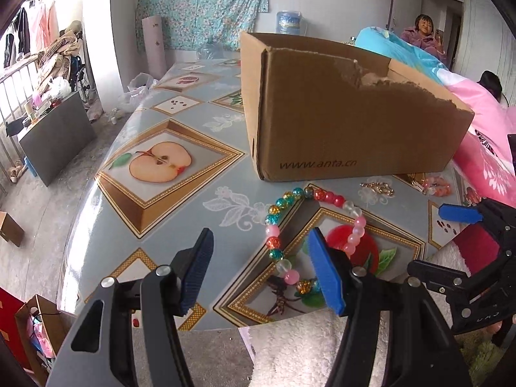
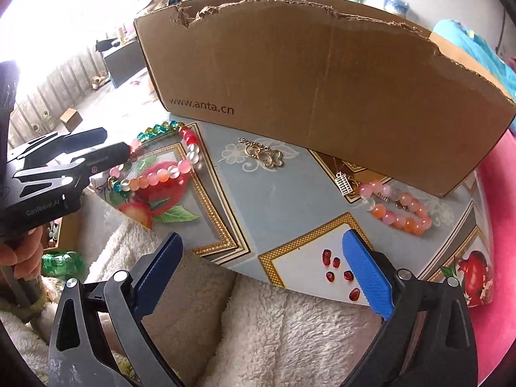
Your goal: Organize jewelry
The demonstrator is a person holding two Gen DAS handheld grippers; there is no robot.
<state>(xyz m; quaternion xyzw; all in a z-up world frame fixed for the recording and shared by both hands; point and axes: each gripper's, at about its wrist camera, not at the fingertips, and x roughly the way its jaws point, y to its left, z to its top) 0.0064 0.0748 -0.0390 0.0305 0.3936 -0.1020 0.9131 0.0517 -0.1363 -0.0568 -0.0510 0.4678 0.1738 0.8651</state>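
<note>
Tablecloth — fruit prints in gold frames — under torn box.

A brown corrugated cardboard box, matt, has a ragged torn top edge. It sits on a glossy, smooth fruit-printed plastic tablecloth. A bracelet of shiny translucent multicoloured glass-like beads lies near a small gold metal chain. Fluffy cream fleece cloth looks soft and rough.
</note>
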